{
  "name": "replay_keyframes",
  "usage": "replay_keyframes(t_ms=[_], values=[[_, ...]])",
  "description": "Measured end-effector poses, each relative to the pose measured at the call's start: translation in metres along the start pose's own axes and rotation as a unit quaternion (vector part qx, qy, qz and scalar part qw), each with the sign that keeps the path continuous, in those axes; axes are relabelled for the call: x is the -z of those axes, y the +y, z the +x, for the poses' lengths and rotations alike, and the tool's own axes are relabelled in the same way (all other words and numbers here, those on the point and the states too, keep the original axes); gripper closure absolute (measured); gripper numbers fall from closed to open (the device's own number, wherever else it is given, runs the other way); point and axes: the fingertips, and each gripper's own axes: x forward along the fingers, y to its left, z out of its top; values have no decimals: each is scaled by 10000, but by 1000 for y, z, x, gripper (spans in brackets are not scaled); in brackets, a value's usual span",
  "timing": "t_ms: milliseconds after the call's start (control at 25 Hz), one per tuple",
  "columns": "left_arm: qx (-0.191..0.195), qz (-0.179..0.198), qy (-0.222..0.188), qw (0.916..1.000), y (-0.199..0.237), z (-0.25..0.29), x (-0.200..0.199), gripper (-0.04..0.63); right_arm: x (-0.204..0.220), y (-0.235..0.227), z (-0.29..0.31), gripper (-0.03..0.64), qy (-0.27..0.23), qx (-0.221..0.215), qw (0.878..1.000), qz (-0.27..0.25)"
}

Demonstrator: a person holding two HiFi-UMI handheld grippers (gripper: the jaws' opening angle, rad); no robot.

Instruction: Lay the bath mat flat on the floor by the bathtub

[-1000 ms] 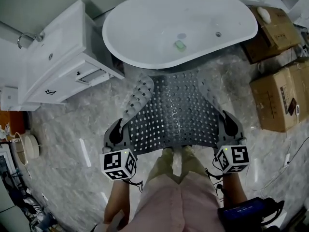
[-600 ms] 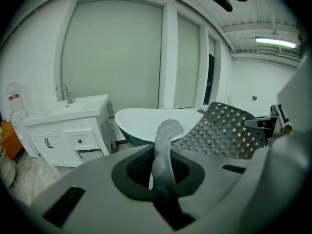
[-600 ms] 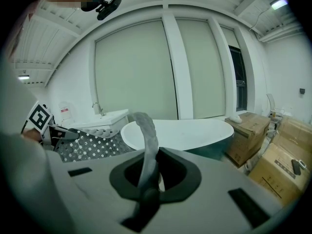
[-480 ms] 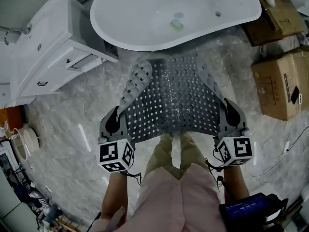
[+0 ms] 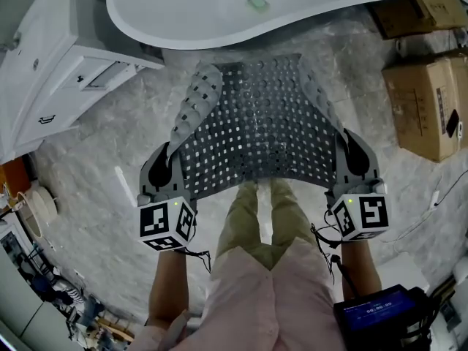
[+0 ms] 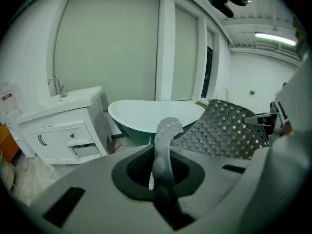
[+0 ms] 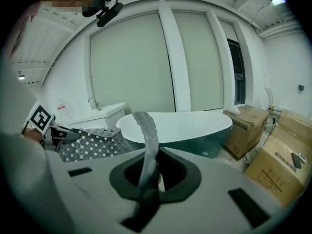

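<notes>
The bath mat (image 5: 256, 126), a grey sheet full of small holes, is stretched out in front of the person, between their knees and the bathtub (image 5: 241, 13). It is held by its two near corners. Its far edge lies close to the foot of the tub, and I cannot tell whether that edge touches the floor (image 5: 102, 159). Both long sides curl upward, the left one more strongly, so the mat sags like a shallow trough rather than lying flat. The left gripper (image 5: 162, 170) is clamped on the near left corner; in the left gripper view the jaws are pinched together on a pale strip of mat (image 6: 163, 145) that rises straight up out of the left gripper (image 6: 163, 189). The right gripper (image 5: 356, 163) grips the near right corner in the same way, and the right gripper view shows a curled band of mat (image 7: 146, 140) standing between the closed jaws of the right gripper (image 7: 146, 194). The person's legs (image 5: 267, 269) in light trousers stand just behind the mat's near edge. A white vanity cabinet (image 5: 51, 79) with one drawer partly open stands to the left of the tub. Cardboard boxes (image 5: 428, 104) sit on the marbled floor to the right, well apart from the mat.
</notes>
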Motion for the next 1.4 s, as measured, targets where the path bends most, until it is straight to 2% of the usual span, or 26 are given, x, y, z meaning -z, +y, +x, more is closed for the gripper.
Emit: replay_keyframes(t_ms=[360,640,1040,1400], values=[[105,81,140,9998,-11,32,32,554,40,-17,16,589,101,65,9999,49],[91,56,255,9996,-11,46,49,554,55,-25,27,589,162,89,9998,84],[188,-76,386,9990,-10,39,27,554,23,-26,16,589,321,239,9992,-6],[286,-69,463,9985,-11,53,44,554,47,-29,26,589,450,282,9986,21]])
